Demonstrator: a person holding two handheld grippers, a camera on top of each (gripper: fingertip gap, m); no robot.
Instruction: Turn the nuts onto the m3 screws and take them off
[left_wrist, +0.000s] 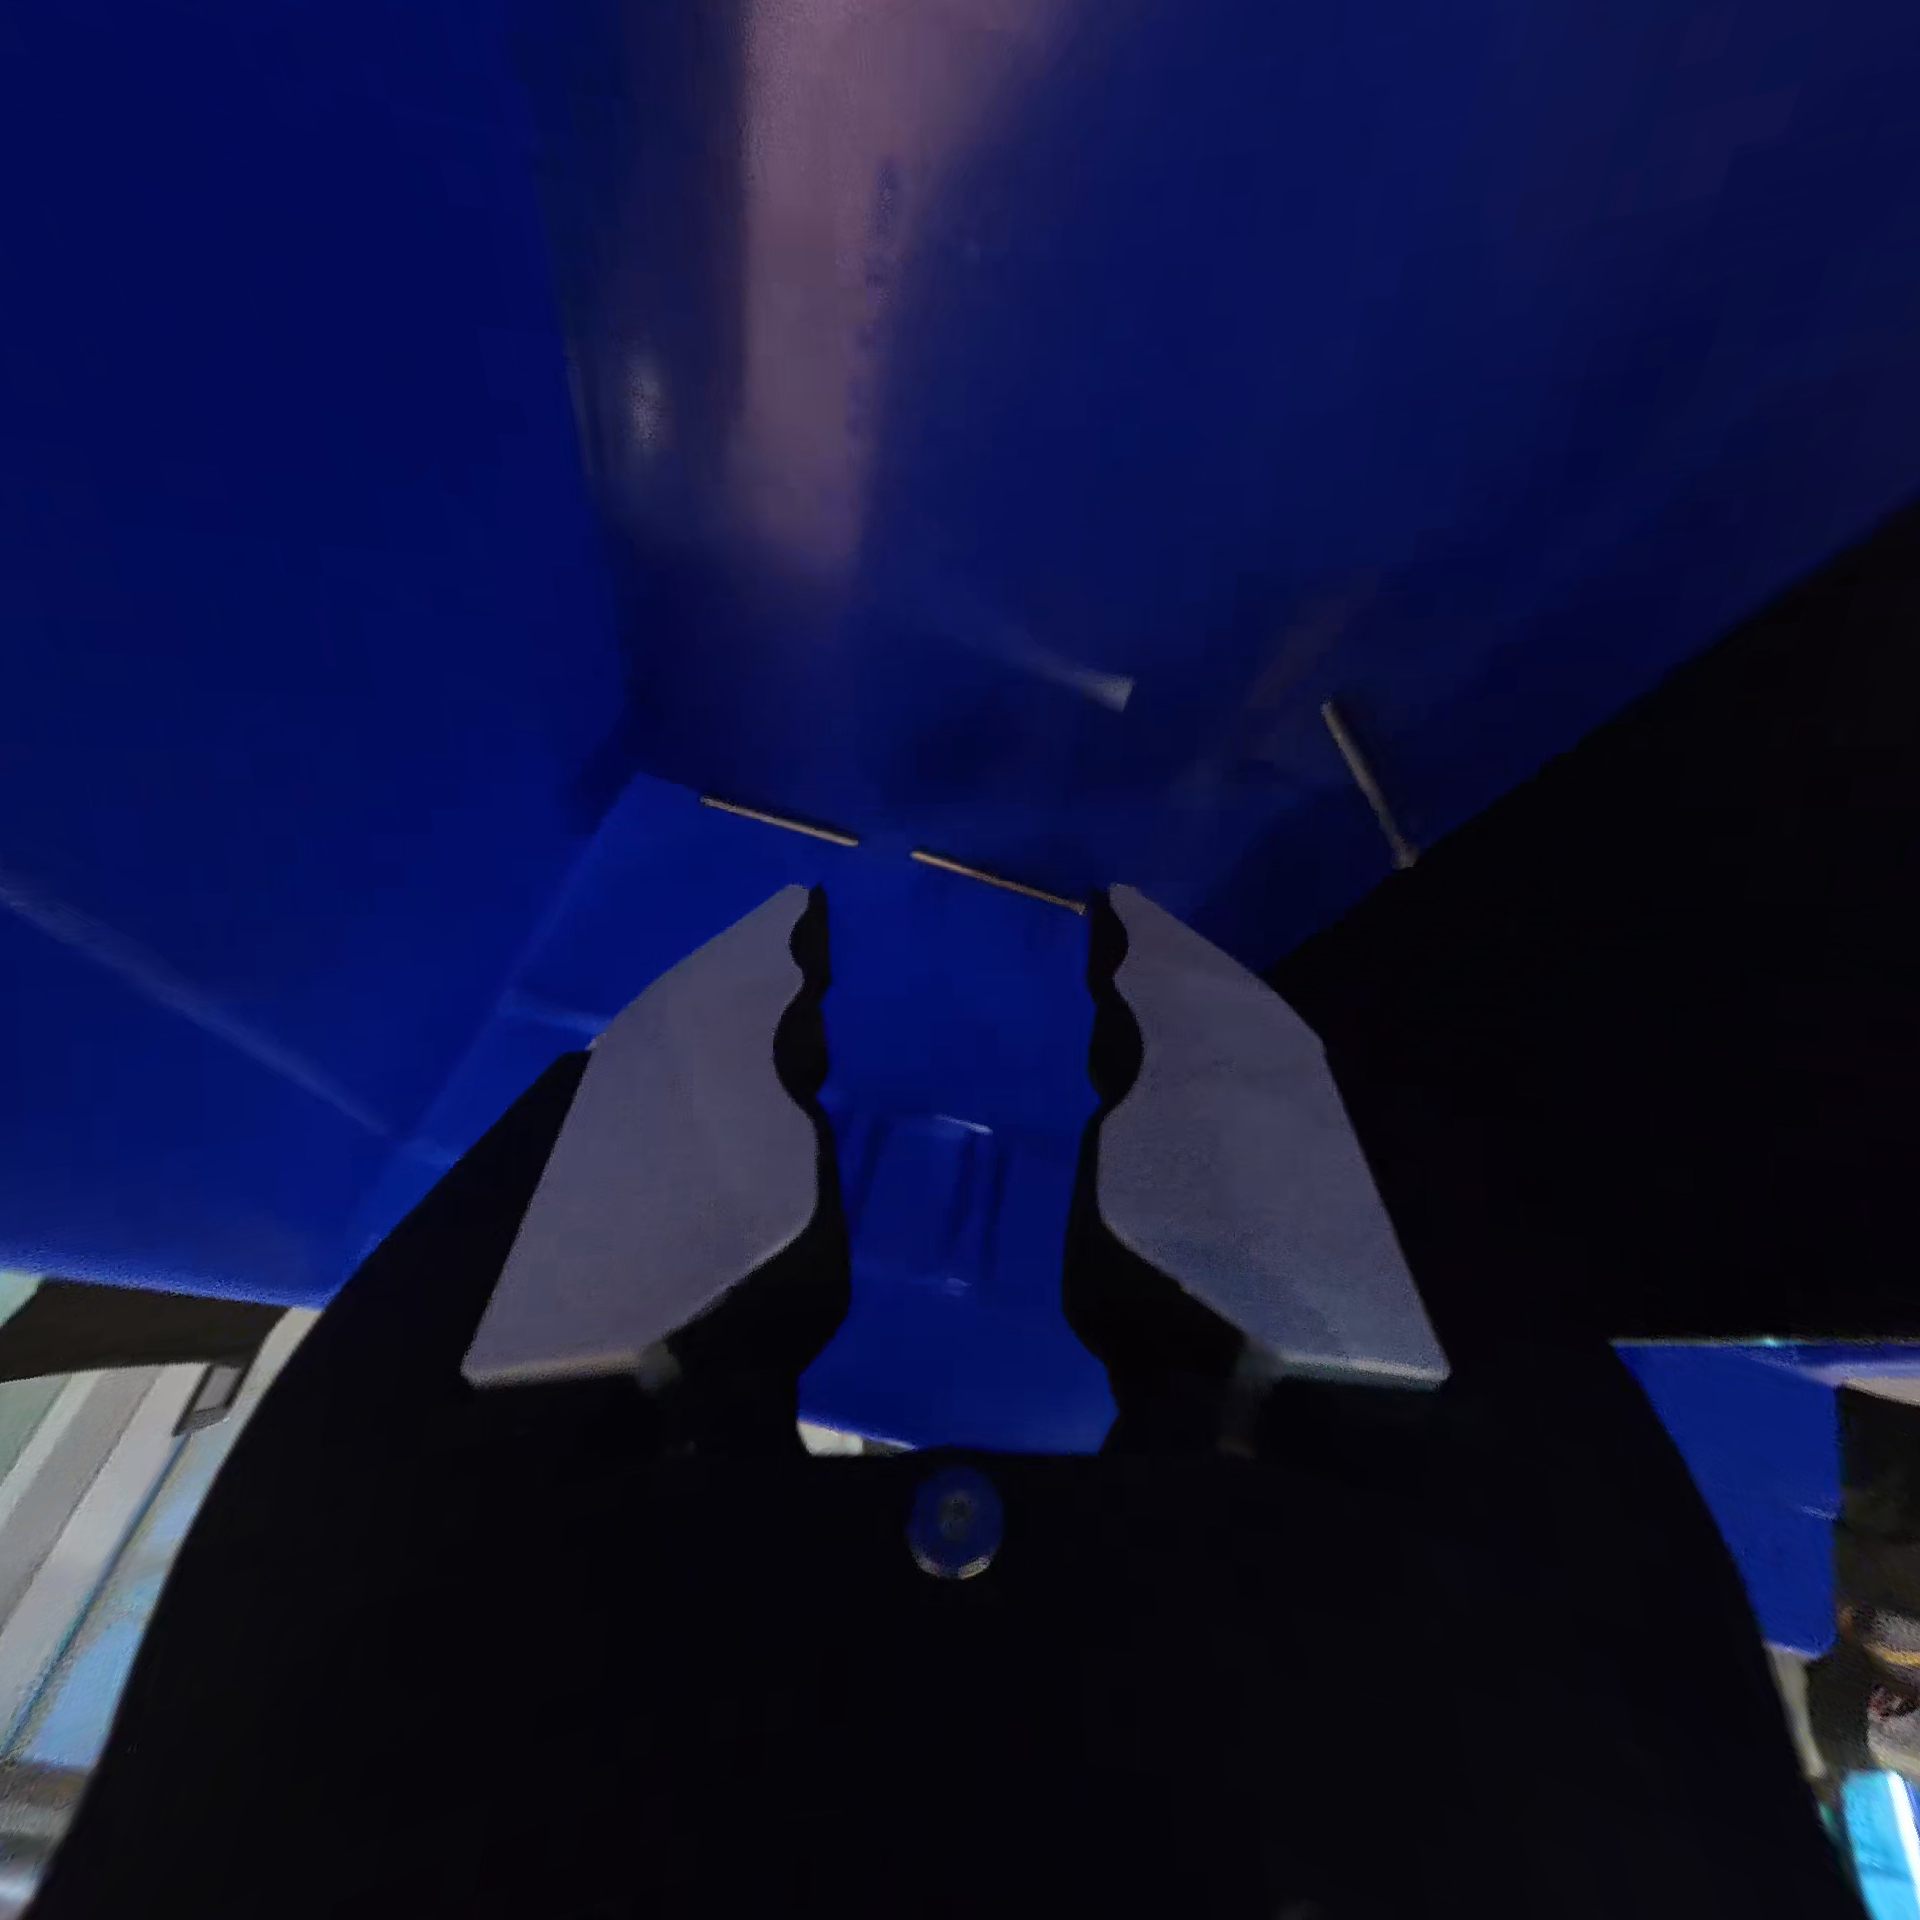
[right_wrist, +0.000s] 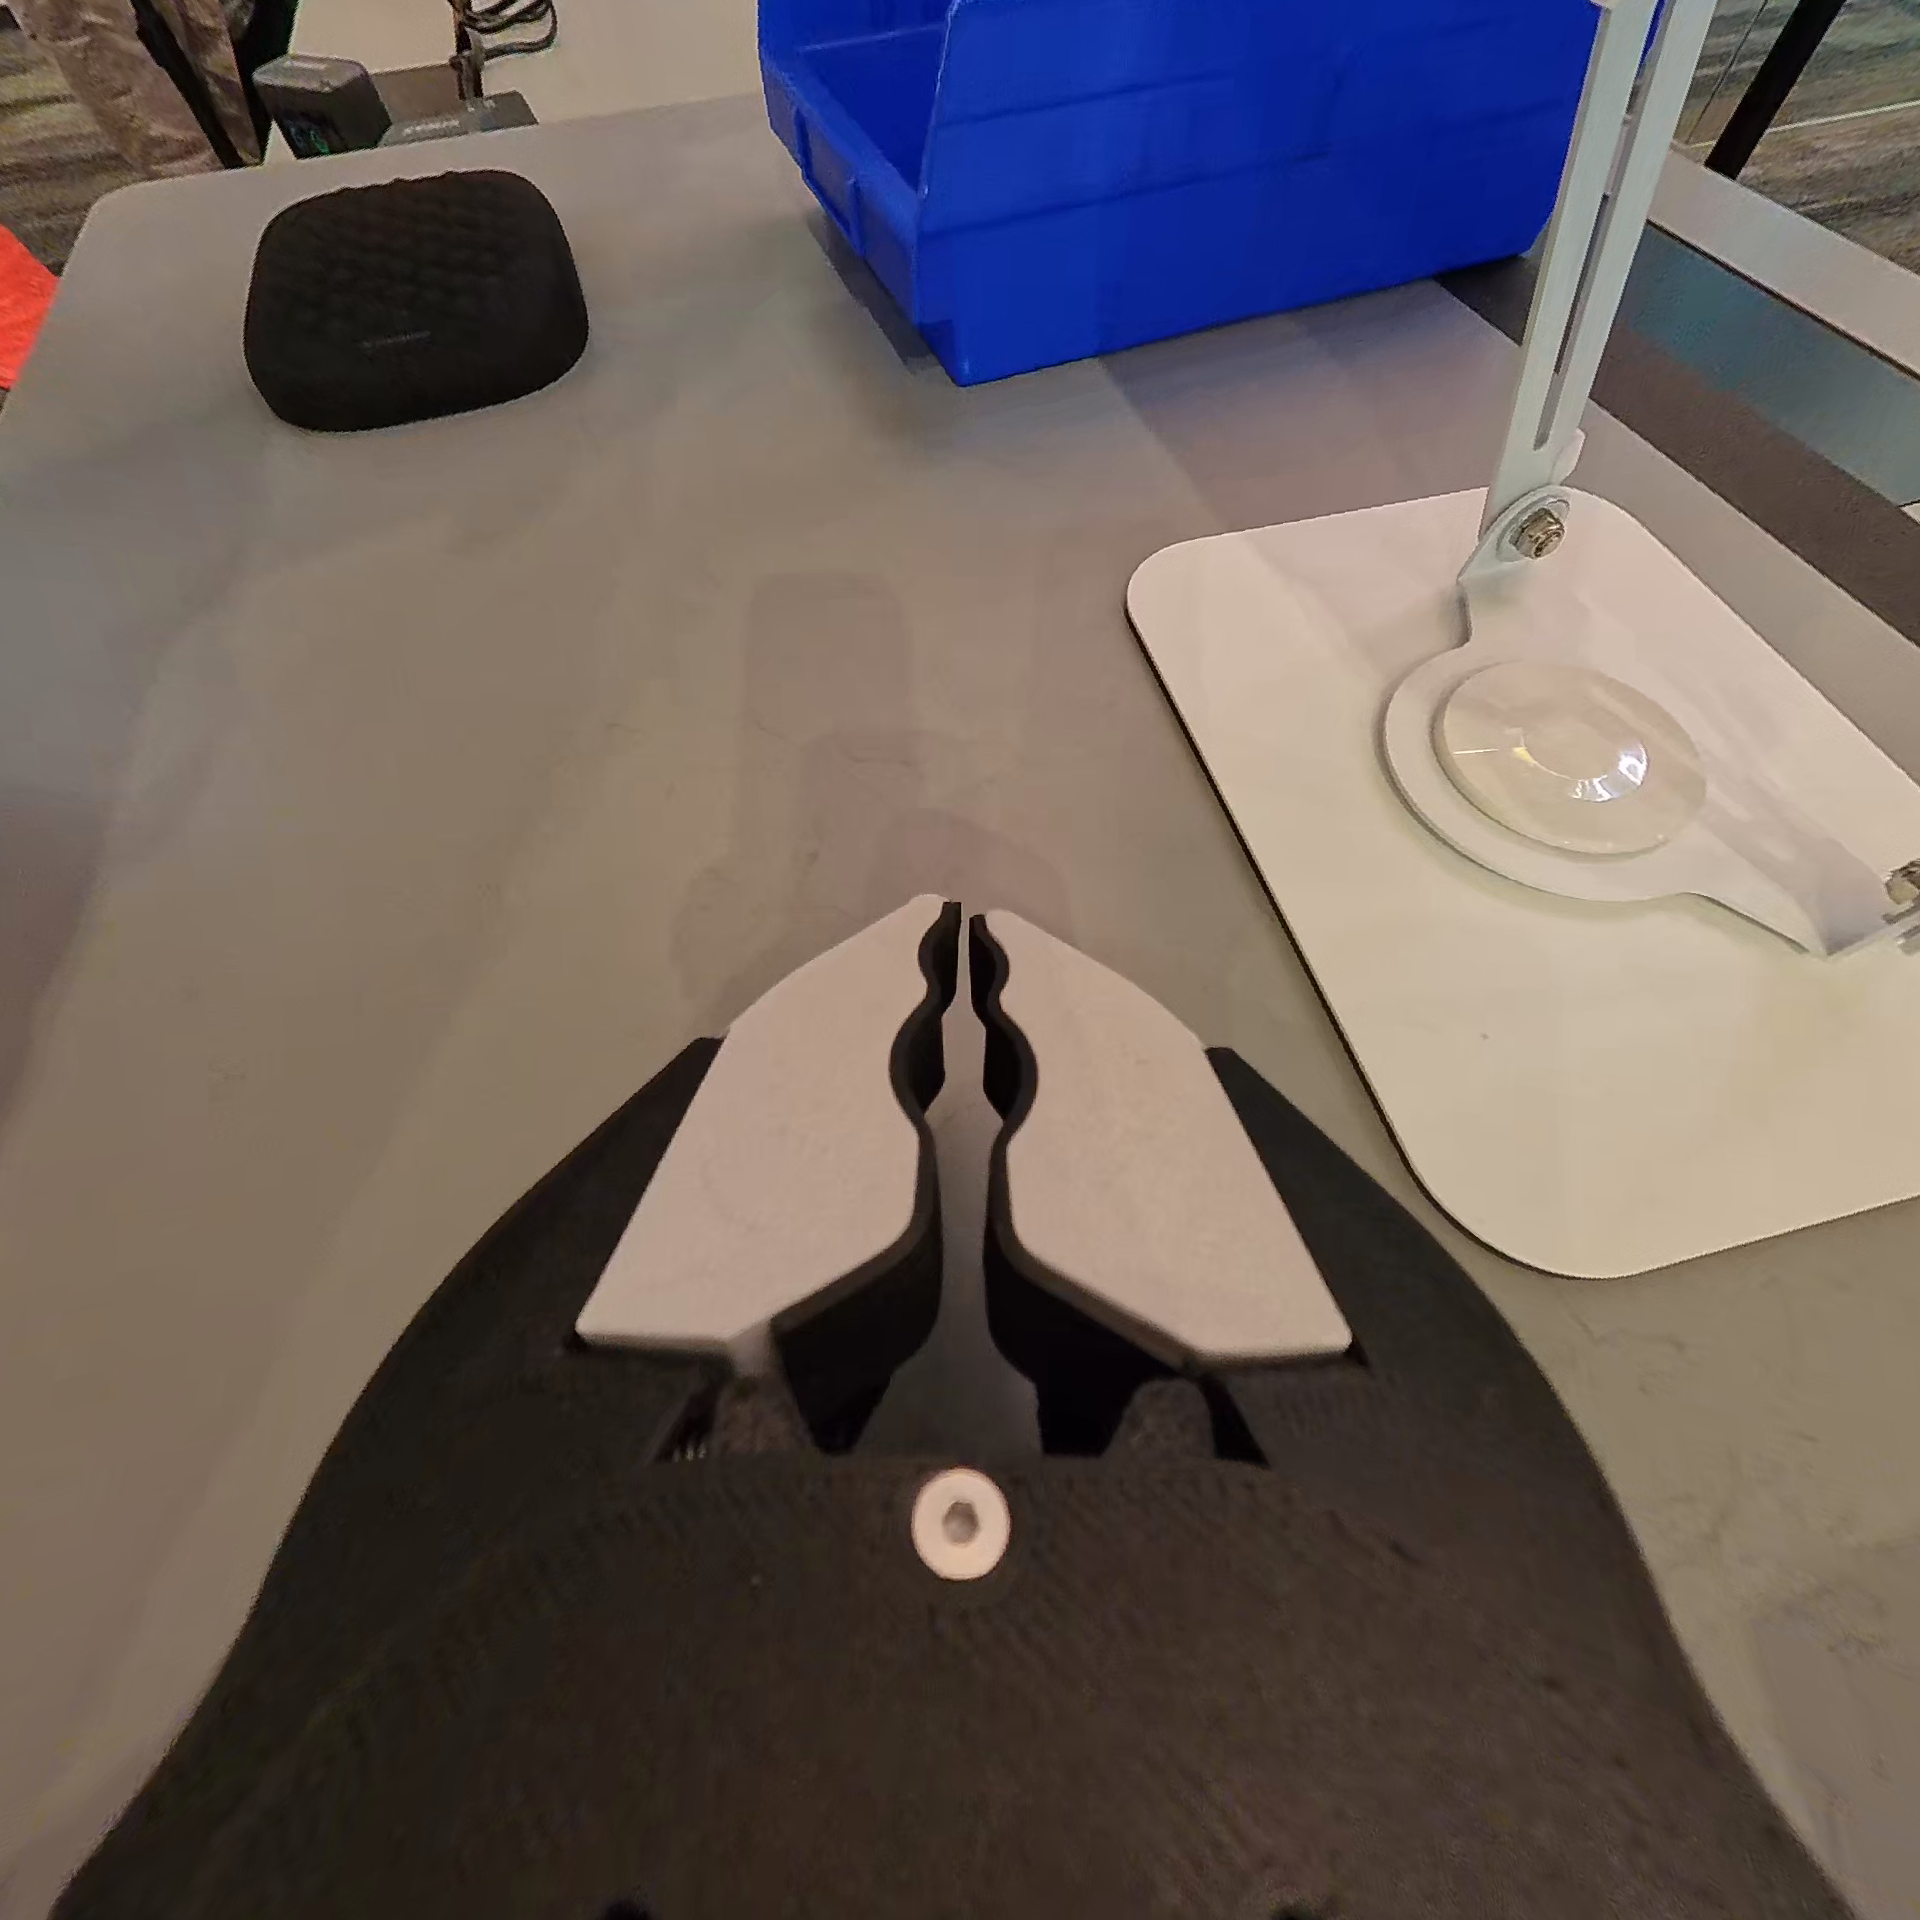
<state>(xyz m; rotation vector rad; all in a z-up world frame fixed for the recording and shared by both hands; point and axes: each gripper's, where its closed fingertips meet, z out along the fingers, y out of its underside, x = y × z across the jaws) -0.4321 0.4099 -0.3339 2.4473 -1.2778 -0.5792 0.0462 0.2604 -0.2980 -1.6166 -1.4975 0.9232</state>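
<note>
Two grippers: both show, each in its own wrist view; neither holds a loose object.
Blue bin (right_wrist: 1195, 239): it stands on the far side of the grey table (right_wrist: 520, 727), a little right of the middle, with its open front turned left.
Left gripper (left_wrist: 951, 904): it is very close against the blue bin (left_wrist: 312, 623), whose blue walls fill nearly the whole view. The claw is spread wide. Blue plastic with a small raised part shows between the fingers (left_wrist: 665, 1143); I cannot tell if the pads touch it.
Pale lines (left_wrist: 779, 821): two thin ones lie on the blue surface just beyond the fingertips.
Right gripper (right_wrist: 958, 914): it hangs over bare table at the near middle, well apart from the bin. The claw is closed to a thin slit, with nothing in it.
White stand (right_wrist: 1455, 1039): its flat base lies just right of the right gripper and carries a clear round disc (right_wrist: 1569, 758); its arm rises toward the far right.
Black case (right_wrist: 416, 301): it lies at the far left, apart from the bin.
</note>
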